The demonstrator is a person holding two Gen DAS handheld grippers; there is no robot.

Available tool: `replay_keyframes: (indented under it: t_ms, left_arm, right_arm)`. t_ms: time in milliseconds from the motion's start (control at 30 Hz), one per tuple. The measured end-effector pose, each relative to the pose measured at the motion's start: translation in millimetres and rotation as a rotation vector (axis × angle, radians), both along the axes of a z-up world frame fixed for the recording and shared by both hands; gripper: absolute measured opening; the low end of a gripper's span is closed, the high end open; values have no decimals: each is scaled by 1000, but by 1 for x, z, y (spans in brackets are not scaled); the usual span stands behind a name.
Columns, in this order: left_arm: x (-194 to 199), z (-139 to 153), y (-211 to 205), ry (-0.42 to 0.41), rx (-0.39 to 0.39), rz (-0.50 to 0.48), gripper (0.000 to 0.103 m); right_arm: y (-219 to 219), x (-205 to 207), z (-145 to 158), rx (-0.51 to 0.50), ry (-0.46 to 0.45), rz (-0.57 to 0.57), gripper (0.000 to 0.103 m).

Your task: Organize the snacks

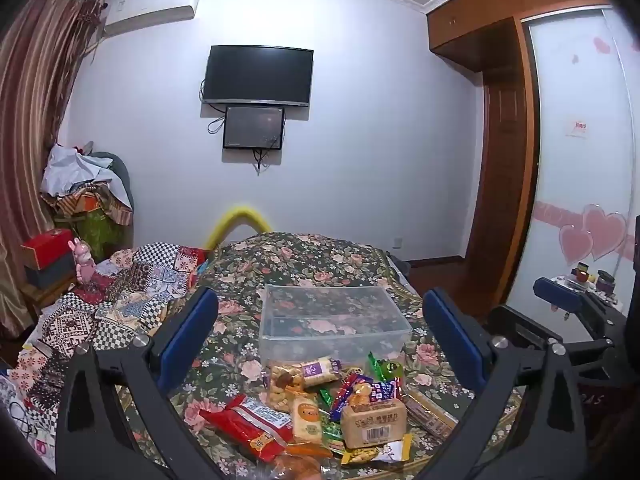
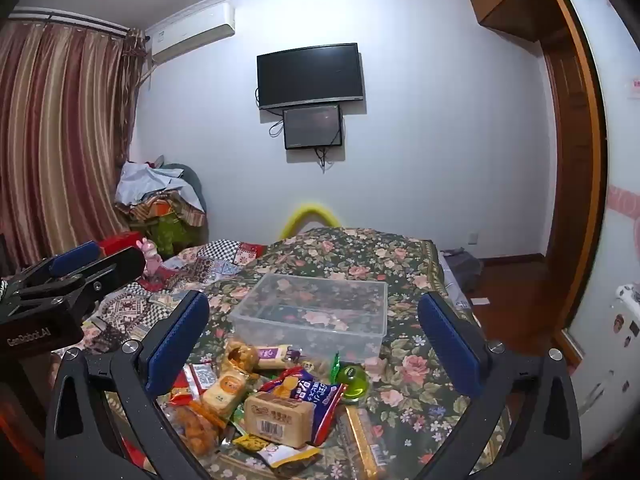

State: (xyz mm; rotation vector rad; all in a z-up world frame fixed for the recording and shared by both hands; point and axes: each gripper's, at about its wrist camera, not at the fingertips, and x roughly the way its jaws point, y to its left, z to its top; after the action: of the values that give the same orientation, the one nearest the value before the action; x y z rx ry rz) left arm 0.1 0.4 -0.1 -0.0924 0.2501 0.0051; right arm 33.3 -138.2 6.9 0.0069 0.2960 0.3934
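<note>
A pile of wrapped snacks (image 1: 336, 408) lies on the floral bedspread, also in the right wrist view (image 2: 272, 396). It includes a tan block pack (image 1: 374, 422) (image 2: 278, 420), a red packet (image 1: 250, 424), a blue packet (image 2: 312, 394) and a green jelly cup (image 2: 353, 378). A clear, empty plastic box (image 1: 334, 320) (image 2: 316, 312) stands just behind the pile. My left gripper (image 1: 320, 332) is open above the pile. My right gripper (image 2: 314, 332) is open, also above the pile. Both are empty.
The floral bedspread (image 1: 304, 256) covers the bed, with a patchwork quilt (image 1: 132, 288) at left. The right gripper's body shows at the right edge of the left wrist view (image 1: 568, 304); the left gripper's body shows at left in the right wrist view (image 2: 68, 280). A wardrobe (image 1: 500, 160) stands right.
</note>
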Motion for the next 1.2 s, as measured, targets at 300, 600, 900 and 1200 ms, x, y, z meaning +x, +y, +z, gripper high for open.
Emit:
replay_keyframes:
  t_ms: [300,600,900,1200]
  left_arm:
    - [2,0,3,8,6,-4,103]
    - [2,0,6,22,3,-5,103]
    - [3,-5,5,28,8,-1,103]
    - [2,-6,5,26,9,-1,103]
  right_arm:
    - [0,0,1,10,8,0,103]
    - [0,-1,0,13,6,5,103]
    - [-1,-1,-2,23,12,6,103]
    - [-3,-1,-2,30,9,-2,103]
